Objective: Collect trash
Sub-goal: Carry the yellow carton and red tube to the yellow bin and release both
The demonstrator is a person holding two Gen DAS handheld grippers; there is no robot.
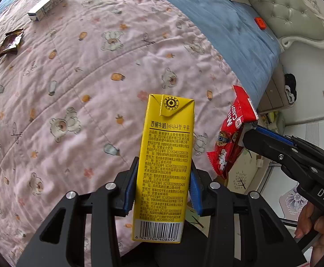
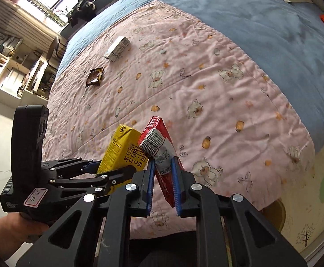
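Our left tool (image 1: 163, 182) pinches a yellow milk carton (image 1: 165, 155) upright between its blue pads, and our right tool (image 2: 163, 187) clamps a red candy wrapper (image 2: 162, 155) just beside it, both held above the pink quilt (image 1: 73, 89) on the bed. Farther off on the quilt lie a brown wrapper (image 2: 94, 77) and a white box (image 2: 116, 49), well apart from us.
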